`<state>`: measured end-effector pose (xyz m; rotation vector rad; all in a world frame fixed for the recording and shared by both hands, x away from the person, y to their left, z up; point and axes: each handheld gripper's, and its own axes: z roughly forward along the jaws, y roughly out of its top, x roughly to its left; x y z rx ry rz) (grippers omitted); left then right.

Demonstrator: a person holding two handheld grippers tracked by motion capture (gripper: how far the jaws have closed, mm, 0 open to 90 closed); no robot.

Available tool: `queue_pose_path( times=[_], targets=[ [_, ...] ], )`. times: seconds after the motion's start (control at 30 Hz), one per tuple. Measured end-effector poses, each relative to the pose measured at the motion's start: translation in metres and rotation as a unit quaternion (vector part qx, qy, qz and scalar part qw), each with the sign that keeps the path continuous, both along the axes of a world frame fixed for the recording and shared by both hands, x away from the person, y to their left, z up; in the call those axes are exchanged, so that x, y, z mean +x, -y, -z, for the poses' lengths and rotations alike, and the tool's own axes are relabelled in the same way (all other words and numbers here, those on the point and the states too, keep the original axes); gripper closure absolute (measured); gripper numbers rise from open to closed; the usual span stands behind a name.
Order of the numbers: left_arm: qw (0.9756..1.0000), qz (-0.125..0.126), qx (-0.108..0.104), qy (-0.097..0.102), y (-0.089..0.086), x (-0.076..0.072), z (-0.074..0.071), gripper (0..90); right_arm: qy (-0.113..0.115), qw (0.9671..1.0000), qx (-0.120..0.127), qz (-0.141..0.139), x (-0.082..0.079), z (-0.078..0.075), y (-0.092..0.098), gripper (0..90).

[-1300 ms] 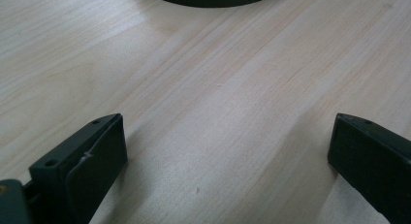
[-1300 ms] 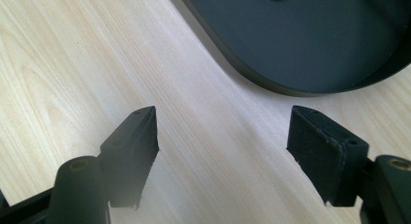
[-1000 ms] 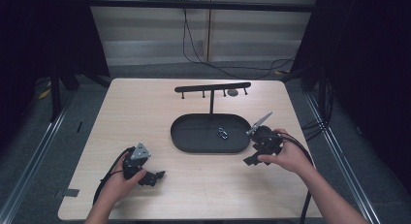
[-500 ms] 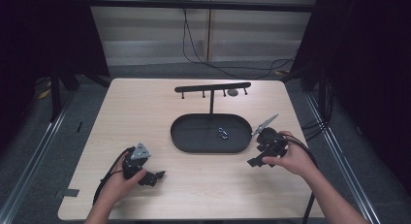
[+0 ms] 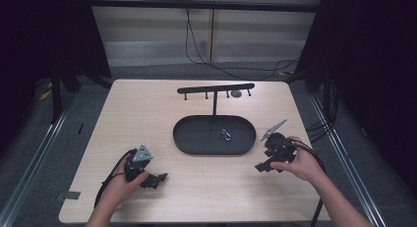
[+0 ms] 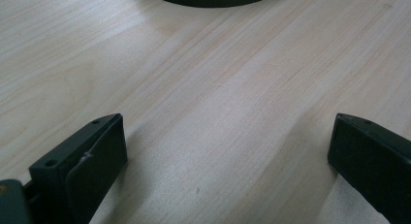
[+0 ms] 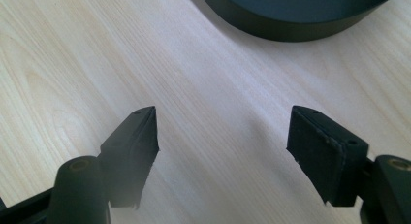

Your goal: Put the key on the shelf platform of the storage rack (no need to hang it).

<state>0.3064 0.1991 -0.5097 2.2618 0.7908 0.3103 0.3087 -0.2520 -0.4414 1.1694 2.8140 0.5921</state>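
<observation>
Wooden table (image 5: 147, 119); right gripper (image 5: 262, 167) has drifted right, spread; left gripper (image 5: 158, 179) spread.

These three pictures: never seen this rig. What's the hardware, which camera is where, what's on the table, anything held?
No robot here: a person holds a two-jaw gripper in each hand. The high view looks down from above the person's side, with the left gripper and the right gripper low over a wooden table. The other two pictures come from cameras riding on each gripper, looking along its black jaws. In both gripper views the jaws stand wide apart over bare wood, so nothing is held. On the table sits a black oval tray with a small metal piece in it, and a T-shaped black rack rises behind.
</observation>
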Motion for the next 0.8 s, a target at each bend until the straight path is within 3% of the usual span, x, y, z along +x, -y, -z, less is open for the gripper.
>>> queue_pose_path(
  times=[0.8],
  targets=[
    [1.0000,0.000,0.000,0.000,0.000,0.000,0.000,0.2,-0.003,0.9999,0.000,0.016,-0.010,0.015,0.019,26.6]
  ],
)
